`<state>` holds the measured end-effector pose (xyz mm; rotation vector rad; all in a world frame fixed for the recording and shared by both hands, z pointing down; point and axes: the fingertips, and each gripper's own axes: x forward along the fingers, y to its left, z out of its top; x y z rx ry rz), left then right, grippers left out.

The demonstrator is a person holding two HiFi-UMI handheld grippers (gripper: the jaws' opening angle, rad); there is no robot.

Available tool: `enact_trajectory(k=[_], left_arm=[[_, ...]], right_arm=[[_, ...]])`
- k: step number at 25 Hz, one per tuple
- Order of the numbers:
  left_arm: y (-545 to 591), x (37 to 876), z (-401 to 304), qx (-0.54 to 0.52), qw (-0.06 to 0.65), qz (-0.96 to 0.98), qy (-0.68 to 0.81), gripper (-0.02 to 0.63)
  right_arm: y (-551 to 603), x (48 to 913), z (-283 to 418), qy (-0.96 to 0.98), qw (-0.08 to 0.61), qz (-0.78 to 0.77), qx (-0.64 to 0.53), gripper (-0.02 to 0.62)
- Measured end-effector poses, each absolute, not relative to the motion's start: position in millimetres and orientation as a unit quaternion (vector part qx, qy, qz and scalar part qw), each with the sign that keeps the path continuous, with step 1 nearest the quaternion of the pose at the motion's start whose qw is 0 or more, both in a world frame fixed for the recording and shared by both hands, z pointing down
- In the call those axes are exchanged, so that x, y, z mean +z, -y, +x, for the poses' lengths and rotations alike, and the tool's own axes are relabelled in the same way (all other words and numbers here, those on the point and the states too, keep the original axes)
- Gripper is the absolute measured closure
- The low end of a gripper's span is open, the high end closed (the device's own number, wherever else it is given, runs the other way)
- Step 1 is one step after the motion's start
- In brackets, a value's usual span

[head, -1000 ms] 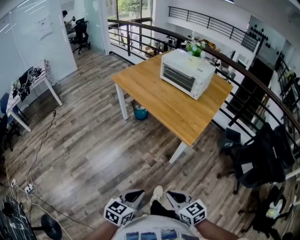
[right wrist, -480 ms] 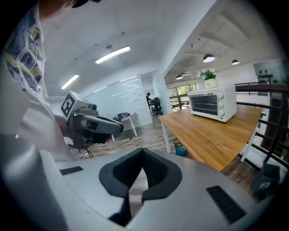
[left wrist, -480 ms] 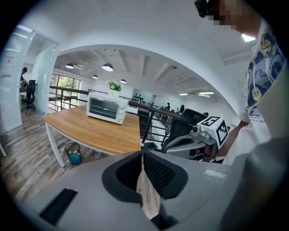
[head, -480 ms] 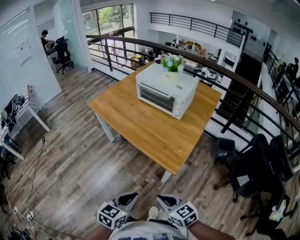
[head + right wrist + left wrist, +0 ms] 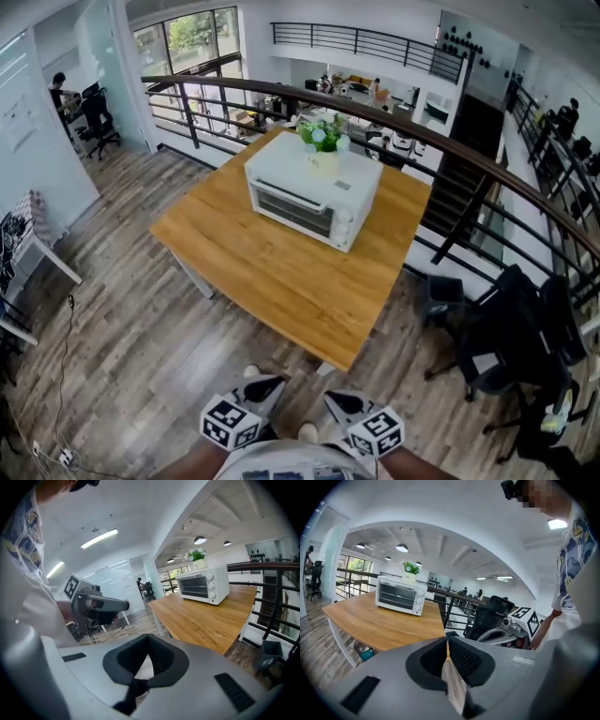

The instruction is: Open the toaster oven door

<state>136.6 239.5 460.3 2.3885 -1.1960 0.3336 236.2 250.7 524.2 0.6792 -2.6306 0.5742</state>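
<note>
white toaster oven (image 5: 313, 200), door shut; upright on wooden table (image 5: 272, 272)

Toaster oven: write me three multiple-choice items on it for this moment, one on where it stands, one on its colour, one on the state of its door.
1. Where does the toaster oven stand?
A. on the floor
B. on the wooden table
C. on an office chair

2. What colour is its casing?
A. black
B. red
C. white

3. How is its door?
A. shut
B. hanging fully open
C. taken off

Answers:
1 B: its base rests on the wooden table, well above the floor.
2 C: its top and sides show white in all three views.
3 A: the glass front lies flush with the casing in the head view and in both gripper views.
</note>
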Motion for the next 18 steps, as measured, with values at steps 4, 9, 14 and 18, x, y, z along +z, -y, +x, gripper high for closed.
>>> enact_trajectory(k=[4,9,14,18], left_arm=[[-183,465,108,0.108,0.218,0.877,0.414,0.601],[-108,463,65,0.107,0.213,0.894,0.38,0.598],[-27,450,26,0.105,0.185,0.912,0.351,0.558],[27,446,-8,0.103,0.163,0.918,0.348,0.548]], right_arm=[[-202,527,223,0.919,0.185,0.28,0.205,0.594],[-144,517,191,0.898,0.189,0.334,0.216,0.595],[-92,512,152,0.88,0.193,0.374,0.221,0.595],[-68,514,123,0.868,0.188,0.403,0.222,0.594]])
